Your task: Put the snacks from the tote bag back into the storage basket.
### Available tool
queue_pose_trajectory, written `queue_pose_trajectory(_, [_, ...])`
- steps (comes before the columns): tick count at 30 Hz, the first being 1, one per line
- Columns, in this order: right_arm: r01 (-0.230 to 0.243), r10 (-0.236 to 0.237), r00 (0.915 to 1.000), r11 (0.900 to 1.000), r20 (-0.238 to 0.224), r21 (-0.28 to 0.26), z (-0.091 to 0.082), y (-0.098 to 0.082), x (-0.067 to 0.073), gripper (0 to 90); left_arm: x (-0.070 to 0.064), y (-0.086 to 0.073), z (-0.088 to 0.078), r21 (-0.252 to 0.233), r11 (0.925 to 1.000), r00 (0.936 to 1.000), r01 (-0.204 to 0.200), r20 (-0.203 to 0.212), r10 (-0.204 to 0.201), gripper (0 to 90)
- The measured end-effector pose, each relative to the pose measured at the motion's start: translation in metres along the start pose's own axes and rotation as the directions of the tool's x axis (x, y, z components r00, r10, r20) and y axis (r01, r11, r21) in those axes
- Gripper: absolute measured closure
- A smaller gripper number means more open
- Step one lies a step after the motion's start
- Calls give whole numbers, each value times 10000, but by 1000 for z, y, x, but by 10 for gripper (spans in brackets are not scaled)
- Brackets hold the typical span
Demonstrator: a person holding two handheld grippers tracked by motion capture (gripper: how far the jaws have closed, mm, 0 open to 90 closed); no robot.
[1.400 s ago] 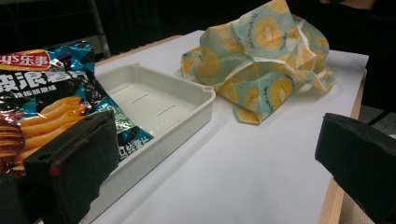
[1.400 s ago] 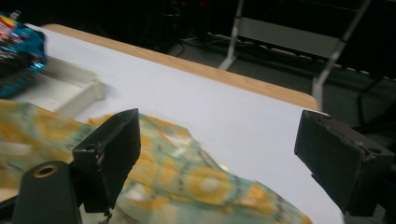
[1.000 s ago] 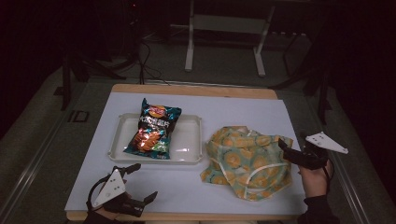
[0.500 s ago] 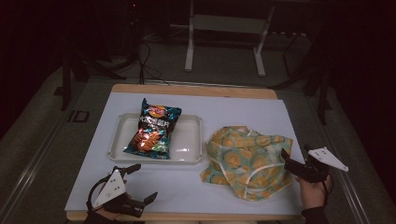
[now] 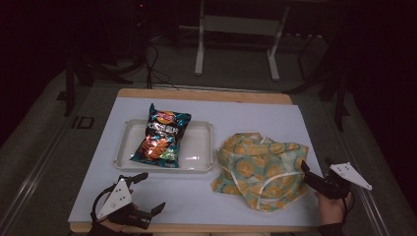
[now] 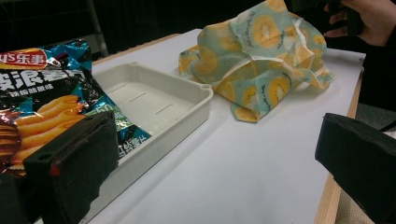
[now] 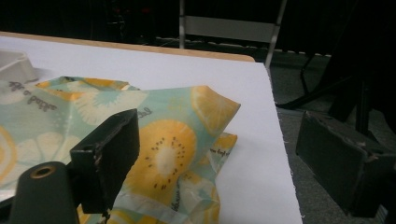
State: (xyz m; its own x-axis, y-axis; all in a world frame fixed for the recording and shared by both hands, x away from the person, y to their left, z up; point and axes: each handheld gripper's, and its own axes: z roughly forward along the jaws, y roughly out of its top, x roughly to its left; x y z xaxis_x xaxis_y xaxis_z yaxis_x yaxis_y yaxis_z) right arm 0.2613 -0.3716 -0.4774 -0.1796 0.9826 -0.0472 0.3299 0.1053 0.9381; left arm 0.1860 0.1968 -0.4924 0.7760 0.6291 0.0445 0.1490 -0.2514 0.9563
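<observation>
The left claw (image 5: 147, 192) sits at the near left corner of the bench (image 5: 255, 118), its two black jaws spread wide with nothing between them; the hand under it comes in from the bottom edge, with the grey plate on top tilted up. The jaws point toward the far right, at the tray. In the left gripper view the jaws stand far apart at either side of the frame, the left one just in front of the chip bag.

Just beyond that claw lies a white plastic tray (image 5: 201, 147), long side running across the bench. A chip bag (image 5: 162, 137), shiny teal with orange and red print, lies in its left half, slanted, with its top end toward the far side and overhanging the tray's back rim.

Right of the tray, touching or nearly touching its corner, is the cloth (image 5: 260, 167): a crumpled piece, pale teal printed with orange and yellow citrus slices and white-edged hems, heaped in loose folds. It spreads roughly across the bench, with no clear long axis.

The right claw (image 5: 309, 173) is at the cloth's right edge, jaws open wide and empty, pointing left. In the right gripper view its left jaw hangs over the cloth (image 7: 177, 140) and the other over the bench edge. The hand (image 5: 330, 209) holds it from below, near the bench's right front corner.
</observation>
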Motion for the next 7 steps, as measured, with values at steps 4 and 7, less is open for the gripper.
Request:
queue_pose_trajectory(4, [50,-50,10000,10000,-53,19,1,-1,0,134,0,0,0,-8,10000,10000,9,-10,-9,1])
queue_pose_trajectory(7, [20,-20,10000,10000,-53,33,2,-1,0,135,1,0,0,23,10000,10000,8,-2,-8,2])
